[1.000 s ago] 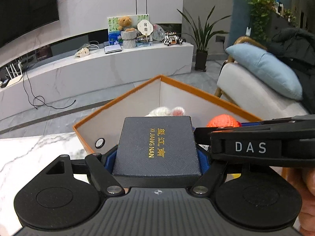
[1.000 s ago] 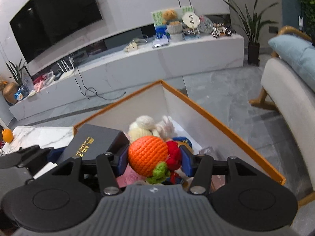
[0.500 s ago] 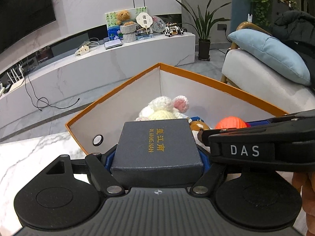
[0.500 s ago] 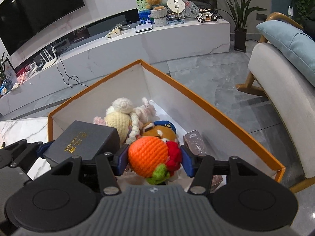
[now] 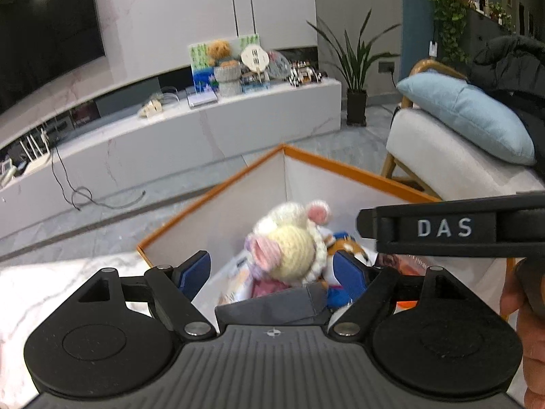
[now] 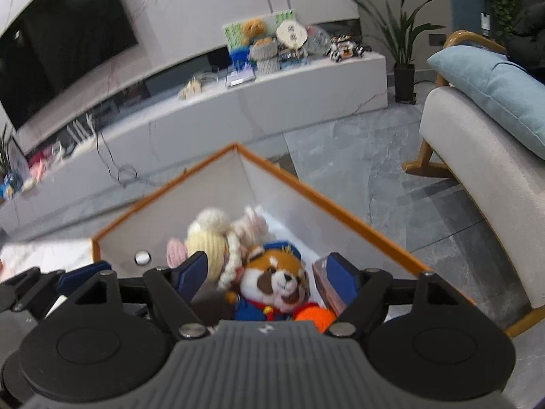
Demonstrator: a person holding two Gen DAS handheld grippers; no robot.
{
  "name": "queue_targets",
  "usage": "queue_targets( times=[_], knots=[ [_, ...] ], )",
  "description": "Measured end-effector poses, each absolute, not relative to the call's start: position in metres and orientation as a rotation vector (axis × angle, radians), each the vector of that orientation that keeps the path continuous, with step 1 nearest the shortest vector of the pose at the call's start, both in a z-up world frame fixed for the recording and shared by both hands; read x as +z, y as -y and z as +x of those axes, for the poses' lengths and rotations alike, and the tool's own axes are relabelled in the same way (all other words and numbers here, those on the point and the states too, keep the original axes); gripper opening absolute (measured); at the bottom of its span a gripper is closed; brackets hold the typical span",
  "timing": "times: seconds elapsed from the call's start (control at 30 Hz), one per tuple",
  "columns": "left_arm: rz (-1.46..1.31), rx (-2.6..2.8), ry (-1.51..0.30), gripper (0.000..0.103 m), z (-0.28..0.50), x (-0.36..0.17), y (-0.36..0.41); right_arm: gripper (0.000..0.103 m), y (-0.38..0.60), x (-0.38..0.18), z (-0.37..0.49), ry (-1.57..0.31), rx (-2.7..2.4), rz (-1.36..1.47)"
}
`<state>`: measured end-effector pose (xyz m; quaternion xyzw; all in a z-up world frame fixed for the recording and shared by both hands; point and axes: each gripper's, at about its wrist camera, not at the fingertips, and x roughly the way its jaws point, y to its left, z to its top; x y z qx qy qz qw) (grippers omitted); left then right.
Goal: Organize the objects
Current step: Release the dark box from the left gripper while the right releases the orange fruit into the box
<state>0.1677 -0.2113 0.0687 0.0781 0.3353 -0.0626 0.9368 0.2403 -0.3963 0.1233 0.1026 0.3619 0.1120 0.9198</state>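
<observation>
An orange-rimmed white storage box [image 5: 357, 170] holds a knitted cream mouse toy [image 5: 289, 248] and a red panda plush [image 6: 276, 279]. My left gripper [image 5: 272, 272] hovers over the box with its jaws opening. The dark gift box [image 5: 269, 306] lies low between its blue pads, free of them. My right gripper [image 6: 265, 271] hangs beside it over the same storage box [image 6: 340, 209], jaws also opening. The orange crochet ball [image 6: 315, 317] sits below the pads next to the plush, half hidden by the gripper body. The right gripper's side [image 5: 442, 228] crosses the left wrist view.
A white marble tabletop [image 5: 51, 283] lies left of the storage box. An armchair with a blue cushion [image 5: 470, 116] stands to the right, and a long white TV console [image 5: 204, 126] runs along the back. A person's hand [image 5: 524, 323] shows at the right edge.
Both pairs of jaws have spread. The dark gift box has slipped down out of the left pads, and the orange crochet ball has dropped from the right pads into the storage box.
</observation>
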Motion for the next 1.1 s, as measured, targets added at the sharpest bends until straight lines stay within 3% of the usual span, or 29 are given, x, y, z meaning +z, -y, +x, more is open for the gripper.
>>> queue_targets(
  times=[0.6, 1.1],
  knots=[
    [-0.059, -0.096, -0.726, 0.099, 0.114, 0.1, 0.196, 0.084, 0.391, 0.162, 0.188, -0.657, 0.298, 0.154],
    [-0.066, 0.089, -0.751, 0.103, 0.069, 0.092, 0.196, 0.101, 0.396, 0.182, 0.125, -0.609, 0.24, 0.007]
  ],
)
